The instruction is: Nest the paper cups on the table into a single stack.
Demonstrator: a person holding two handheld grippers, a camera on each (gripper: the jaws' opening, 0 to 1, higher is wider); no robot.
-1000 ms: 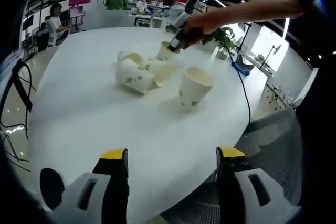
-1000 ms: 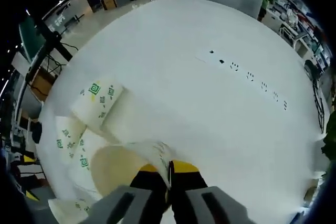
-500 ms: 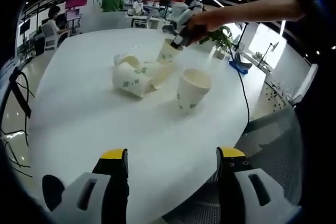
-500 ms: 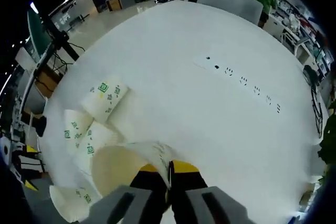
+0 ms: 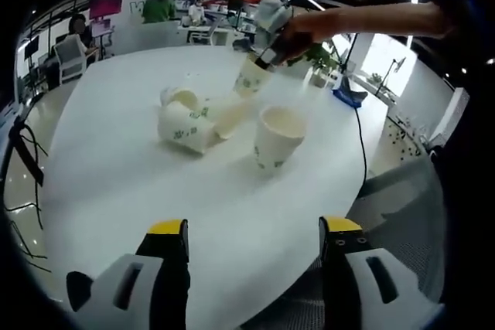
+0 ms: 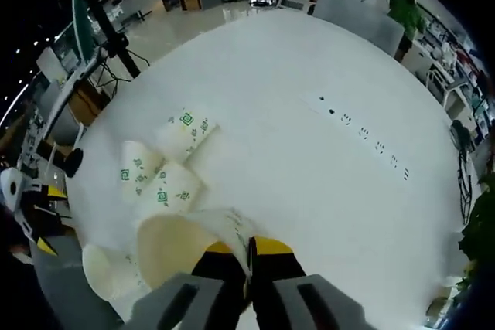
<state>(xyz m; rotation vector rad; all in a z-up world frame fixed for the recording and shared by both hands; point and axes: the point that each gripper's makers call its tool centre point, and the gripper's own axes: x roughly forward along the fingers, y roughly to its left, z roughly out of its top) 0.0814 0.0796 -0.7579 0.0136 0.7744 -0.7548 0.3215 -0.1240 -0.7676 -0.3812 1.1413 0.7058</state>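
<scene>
The right gripper (image 6: 249, 256) has its two jaws pressed tight together on the rim of a paper cup (image 6: 179, 246), pinching the thin wall between them. In the left gripper view that held cup (image 5: 250, 76) hangs tilted in the air above the round white table (image 5: 116, 191), mouth up by the gripper (image 5: 267, 56), bottom pointing down. It is white with little green squares. The left gripper (image 5: 254, 241) has its jaws spread wide apart and holds nothing. One cup (image 5: 277, 137) stands upright on the table. Three more cups (image 5: 193, 113) lie on their sides, close together.
</scene>
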